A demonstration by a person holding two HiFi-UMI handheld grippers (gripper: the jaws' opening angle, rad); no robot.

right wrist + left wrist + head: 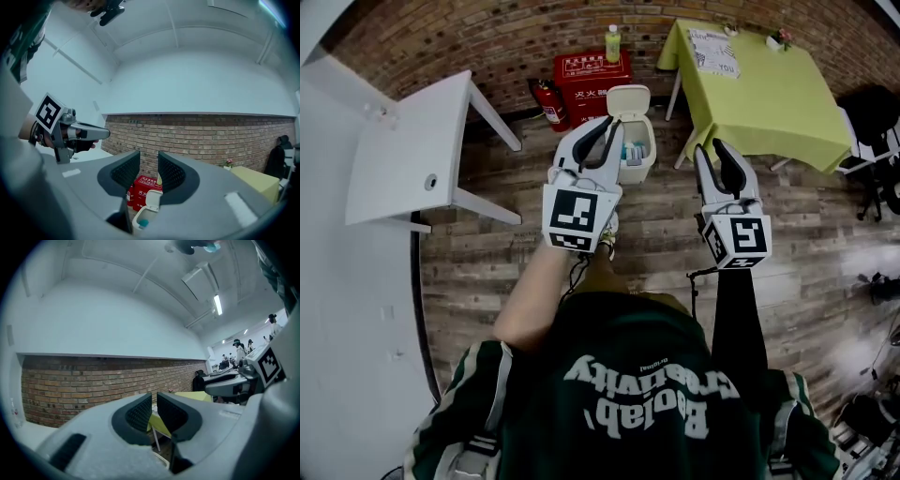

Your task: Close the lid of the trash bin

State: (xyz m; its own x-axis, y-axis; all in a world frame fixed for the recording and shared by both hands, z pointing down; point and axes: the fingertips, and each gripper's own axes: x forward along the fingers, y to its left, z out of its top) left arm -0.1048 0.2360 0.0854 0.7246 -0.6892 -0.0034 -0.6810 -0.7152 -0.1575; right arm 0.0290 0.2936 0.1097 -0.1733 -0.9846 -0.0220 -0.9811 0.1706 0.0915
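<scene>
A small white trash bin stands on the wood floor by the brick wall, and its lid is up. The contents show inside. My left gripper is held level in front of me, and its tips overlap the bin's left side in the head view. Its jaws stand a narrow gap apart with nothing between them. My right gripper is to the right of the bin, open and empty. In the right gripper view the bin and its raised lid show below the open jaws.
A red box with a green bottle on top and a fire extinguisher stand behind the bin. A yellow-green table is at the right, a white table at the left and a black chair at the far right.
</scene>
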